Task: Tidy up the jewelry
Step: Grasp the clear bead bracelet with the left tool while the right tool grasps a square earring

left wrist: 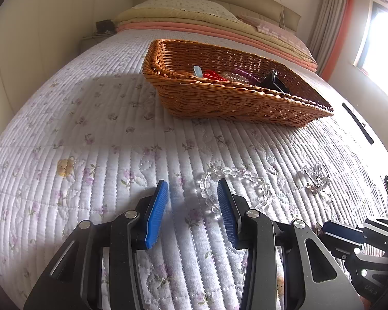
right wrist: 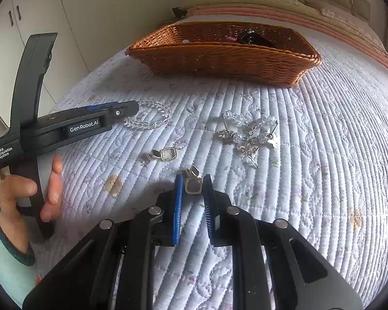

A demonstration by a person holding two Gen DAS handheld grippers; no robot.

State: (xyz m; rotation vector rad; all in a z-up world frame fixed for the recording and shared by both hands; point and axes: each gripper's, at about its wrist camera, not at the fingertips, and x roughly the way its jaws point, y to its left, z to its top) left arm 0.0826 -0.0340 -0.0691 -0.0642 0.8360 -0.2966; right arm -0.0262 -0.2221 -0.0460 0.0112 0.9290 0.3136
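Quilted bed holds the loose jewelry: right tongs (right wrist: 193,190) pinch a dark earring (right wrist: 193,188) to carry it to the basket (right wrist: 219,59) ahead, while left tongs (left wrist: 192,188) wait open beside the bracelet (left wrist: 235,180).

Your right hand-held gripper (right wrist: 193,188) hides the edges of the square earring (right wrist: 193,186) between its pads, so contact is unclear. The basket (right wrist: 219,59) wall conceals most of its contents. The earring cluster (left wrist: 315,179) is too small to sort out.
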